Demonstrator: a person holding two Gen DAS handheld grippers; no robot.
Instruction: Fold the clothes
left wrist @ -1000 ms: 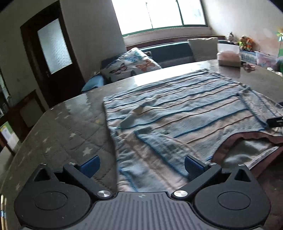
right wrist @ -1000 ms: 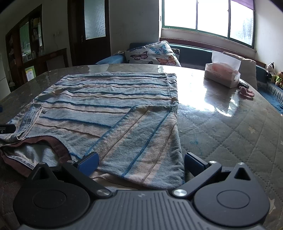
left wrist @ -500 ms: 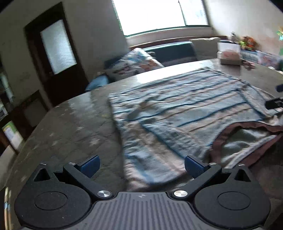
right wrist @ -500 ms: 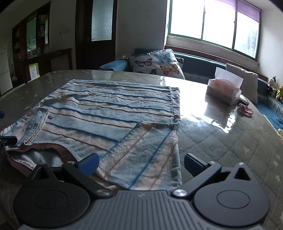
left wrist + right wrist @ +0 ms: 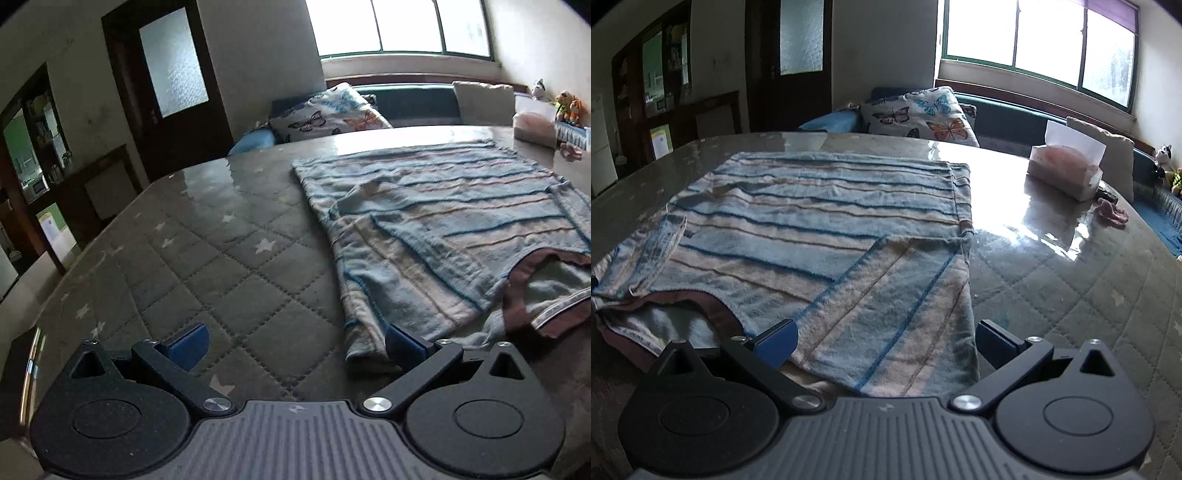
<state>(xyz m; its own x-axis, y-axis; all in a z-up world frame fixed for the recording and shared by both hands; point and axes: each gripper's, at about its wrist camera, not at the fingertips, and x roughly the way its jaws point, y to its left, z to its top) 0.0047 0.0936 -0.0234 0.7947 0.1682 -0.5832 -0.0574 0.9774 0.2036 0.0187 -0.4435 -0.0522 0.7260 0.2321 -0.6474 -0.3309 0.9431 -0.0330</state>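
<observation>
A blue and beige striped shirt (image 5: pixel 443 229) lies flat on the quilted table (image 5: pixel 207 266), both sleeves folded in over the body. Its brown-trimmed collar (image 5: pixel 532 291) faces me. My left gripper (image 5: pixel 295 345) is open and empty over bare table, just left of the shirt's near left corner; its right finger touches that corner. In the right wrist view my right gripper (image 5: pixel 886 341) is open and empty, low over the near right corner of the shirt (image 5: pixel 827 236), above the folded sleeve (image 5: pixel 897 310).
A tissue box (image 5: pixel 1067 170) and a small pink object (image 5: pixel 1112 214) sit at the table's far right. A butterfly cushion (image 5: pixel 919 114) lies on the bench under the window. A dark door (image 5: pixel 166 85) and cabinet stand to the left.
My left gripper has swung left, off the shirt to the bare table at its left edge. My right gripper has drawn back slightly and stays over the right sleeve.
</observation>
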